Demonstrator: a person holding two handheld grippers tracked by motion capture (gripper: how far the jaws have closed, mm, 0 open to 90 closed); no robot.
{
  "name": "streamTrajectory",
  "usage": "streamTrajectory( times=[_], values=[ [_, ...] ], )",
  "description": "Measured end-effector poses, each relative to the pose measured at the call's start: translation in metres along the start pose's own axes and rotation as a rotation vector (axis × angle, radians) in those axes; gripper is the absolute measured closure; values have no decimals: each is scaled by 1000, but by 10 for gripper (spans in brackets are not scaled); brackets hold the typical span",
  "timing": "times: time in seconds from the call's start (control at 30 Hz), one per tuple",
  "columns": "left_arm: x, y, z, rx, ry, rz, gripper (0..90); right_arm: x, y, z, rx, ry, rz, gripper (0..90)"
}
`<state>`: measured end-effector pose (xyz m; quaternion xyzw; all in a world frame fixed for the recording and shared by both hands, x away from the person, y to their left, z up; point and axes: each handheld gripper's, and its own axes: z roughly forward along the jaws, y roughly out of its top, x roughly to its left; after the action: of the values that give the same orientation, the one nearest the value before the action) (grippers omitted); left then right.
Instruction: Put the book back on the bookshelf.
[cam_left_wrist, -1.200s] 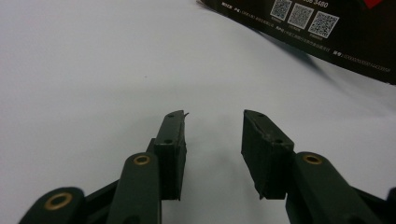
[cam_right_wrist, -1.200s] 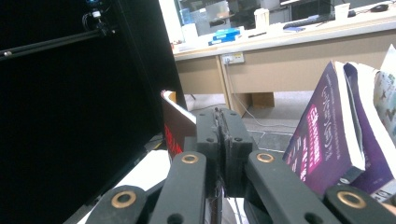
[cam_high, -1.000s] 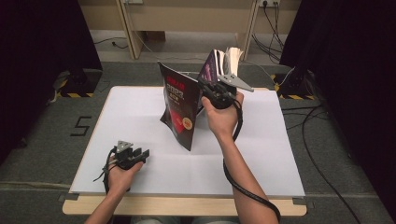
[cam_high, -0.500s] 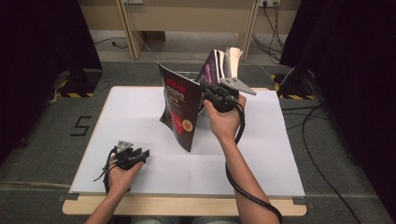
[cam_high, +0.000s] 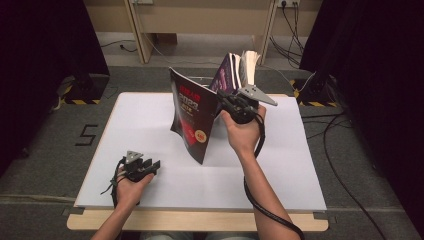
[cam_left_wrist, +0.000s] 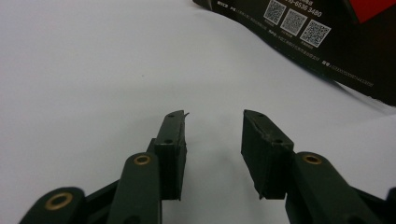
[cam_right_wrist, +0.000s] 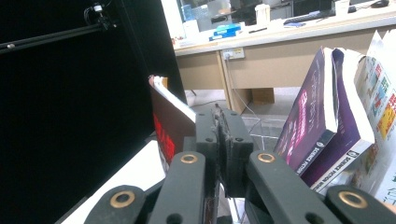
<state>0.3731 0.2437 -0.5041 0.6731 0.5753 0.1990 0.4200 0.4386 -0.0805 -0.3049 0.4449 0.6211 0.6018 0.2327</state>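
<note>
One black-and-red magazine stands open on its lower edge mid-counter, cover facing the near left. Right tool is clamped tight on a page of it, jaws nearly meeting. Left tool rests on the counter near the front left, well apart from the magazine, jaws part open, nothing between them. Two purple books stand behind.

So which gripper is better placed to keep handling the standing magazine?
Right. The right gripper is shut on the dark red magazine, holding its cover upright mid-table. The left gripper rests open on the white table near the front edge, apart from the magazine.
</note>
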Motion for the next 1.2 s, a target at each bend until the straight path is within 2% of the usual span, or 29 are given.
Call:
streamTrajectory(
  times=[0.47,0.6,0.7,0.87,1.2],
  values=[
    [0,0,0,1,1,0,593,-1,-2,-2,-1,-4,-4,872],
    [0,0,0,2,1,-1,593,-1,1,-3,-11,-1,21,882],
    [0,0,0,2,1,0,594,1,10,-2,-30,4,19,883],
    [0,0,0,0,-1,-8,594,4,35,6,-68,1,26,883],
    [1,0,1,2,-4,-18,595,9,69,42,-75,1,76,885]
  ],
)
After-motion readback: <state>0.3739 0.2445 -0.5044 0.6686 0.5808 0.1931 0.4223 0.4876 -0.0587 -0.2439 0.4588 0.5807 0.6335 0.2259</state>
